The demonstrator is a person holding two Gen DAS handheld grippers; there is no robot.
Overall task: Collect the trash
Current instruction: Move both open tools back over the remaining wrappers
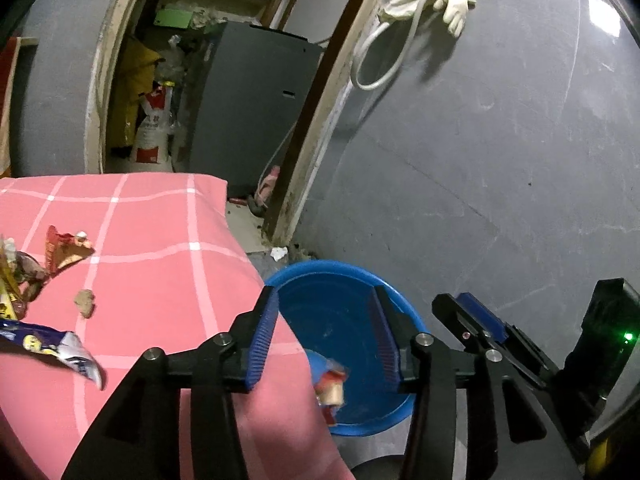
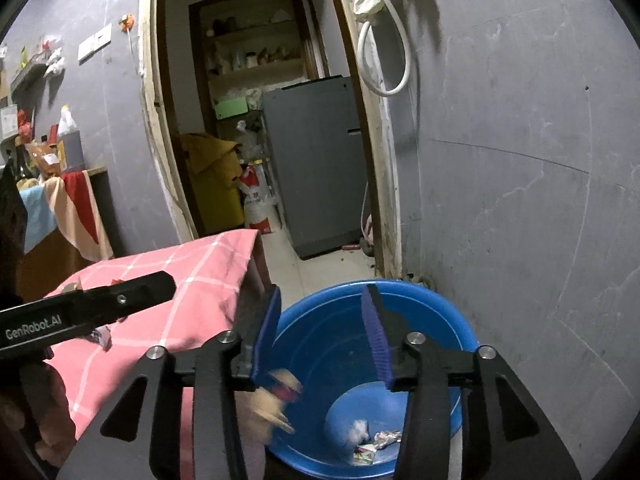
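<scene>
A blue basin (image 1: 360,276) stands on the floor beside a table under a pink checked cloth (image 1: 160,240). My left gripper (image 1: 324,296) is held open above the basin with nothing between its pads. A red and beige wrapper (image 1: 332,386) shows blurred below it, inside the basin. My right gripper (image 2: 322,294) is also open over the basin (image 2: 420,292), and a blurred beige and red scrap (image 2: 280,396) is loose beneath its left finger. Crumpled paper (image 2: 358,430) and foil wrappers (image 2: 386,438) lie on the basin's bottom.
On the cloth lie a red-orange wrapper (image 1: 66,250), a brown crumb (image 1: 85,302) and a blue-white wrapper (image 1: 52,346). A grey wall (image 1: 480,160) rises close behind the basin. A doorway (image 2: 260,120) opens onto a grey appliance (image 2: 316,160) and shelves.
</scene>
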